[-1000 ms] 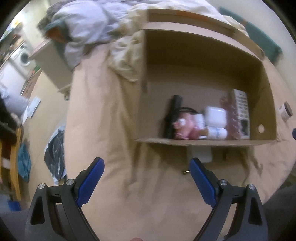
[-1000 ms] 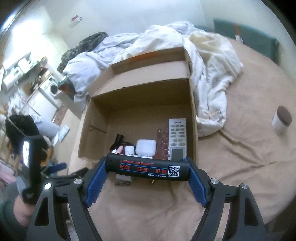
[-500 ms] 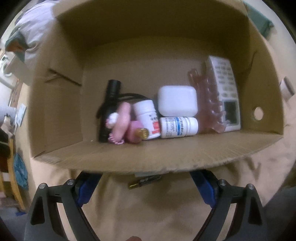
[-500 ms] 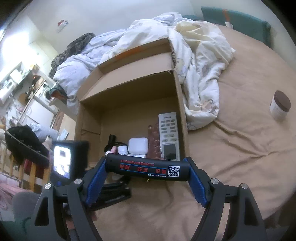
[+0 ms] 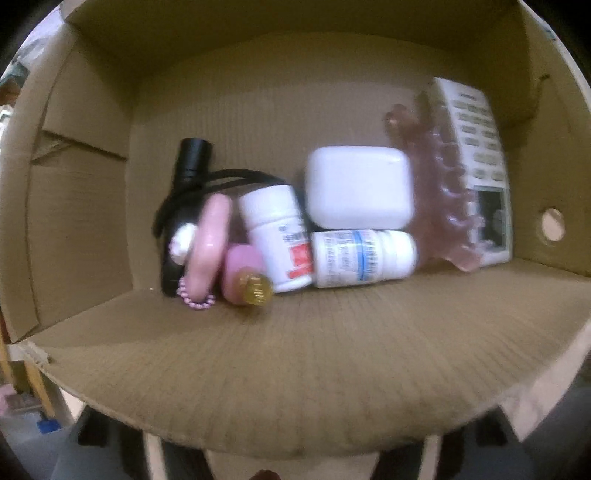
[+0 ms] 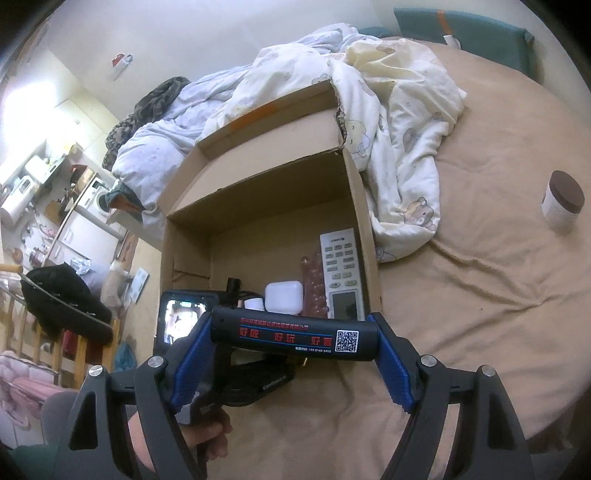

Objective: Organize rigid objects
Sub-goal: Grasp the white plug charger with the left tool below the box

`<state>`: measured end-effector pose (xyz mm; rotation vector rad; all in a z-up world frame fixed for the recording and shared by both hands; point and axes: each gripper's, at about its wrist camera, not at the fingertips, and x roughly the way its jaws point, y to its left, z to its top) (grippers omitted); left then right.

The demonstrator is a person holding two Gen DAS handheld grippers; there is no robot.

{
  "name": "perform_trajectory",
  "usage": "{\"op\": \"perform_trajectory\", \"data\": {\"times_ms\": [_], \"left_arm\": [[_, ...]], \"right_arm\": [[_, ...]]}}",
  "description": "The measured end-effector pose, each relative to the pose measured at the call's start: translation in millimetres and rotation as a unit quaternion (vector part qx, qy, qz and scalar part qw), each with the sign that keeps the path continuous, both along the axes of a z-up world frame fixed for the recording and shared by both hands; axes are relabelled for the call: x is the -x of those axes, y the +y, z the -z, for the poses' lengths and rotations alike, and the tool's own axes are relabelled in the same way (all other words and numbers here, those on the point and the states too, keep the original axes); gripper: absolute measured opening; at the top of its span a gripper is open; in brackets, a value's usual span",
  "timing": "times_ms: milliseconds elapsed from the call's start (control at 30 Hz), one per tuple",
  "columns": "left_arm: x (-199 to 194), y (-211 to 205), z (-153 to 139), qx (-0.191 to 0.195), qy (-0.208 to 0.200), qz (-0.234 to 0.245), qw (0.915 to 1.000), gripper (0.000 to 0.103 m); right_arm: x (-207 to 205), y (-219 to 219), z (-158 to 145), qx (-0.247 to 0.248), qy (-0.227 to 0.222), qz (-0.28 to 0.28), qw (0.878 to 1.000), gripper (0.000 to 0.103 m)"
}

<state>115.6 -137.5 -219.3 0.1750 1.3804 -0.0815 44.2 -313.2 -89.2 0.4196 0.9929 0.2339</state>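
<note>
A cardboard box (image 5: 314, 369) fills the left wrist view. Inside lie a black flashlight (image 5: 188, 166), pink trinkets (image 5: 210, 240), two white pill bottles (image 5: 275, 236), a white case (image 5: 358, 186), a pink claw clip (image 5: 443, 188) and a remote (image 5: 480, 147). My left gripper (image 6: 258, 376) sits low against the box's near wall, held by a hand. Its jaws are closing, but its fingertips are hidden and I cannot tell what lies between them. My right gripper (image 6: 293, 339) is shut on a black tube (image 6: 291, 338) with red lettering, just before the box (image 6: 258, 177).
A crumpled pale quilt (image 6: 388, 129) lies behind and to the right of the box on the tan bed sheet (image 6: 461, 332). A small jar with a brown lid (image 6: 563, 201) stands far right. A teal pillow (image 6: 461, 33) lies at the back. Furniture crowds the floor on the left.
My left gripper has dropped and moved in close to the box, and its blue fingers have slipped out of sight under the near wall. The right gripper keeps its hold on the tube, barely moving.
</note>
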Motion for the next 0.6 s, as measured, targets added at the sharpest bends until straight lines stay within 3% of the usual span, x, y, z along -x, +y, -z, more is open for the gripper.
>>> {"op": "perform_trajectory", "data": {"times_ms": [233, 600], "left_arm": [[14, -4, -8, -0.01, -0.01, 0.005, 0.9999, 0.055], [61, 33, -60, -0.004, -0.02, 0.001, 0.9998, 0.055]], "right_arm": [[-1, -1, 1, 0.009, 0.004, 0.004, 1.0, 0.085], [-2, 1, 6, 0.03, 0.012, 0.003, 0.999, 0.085]]}}
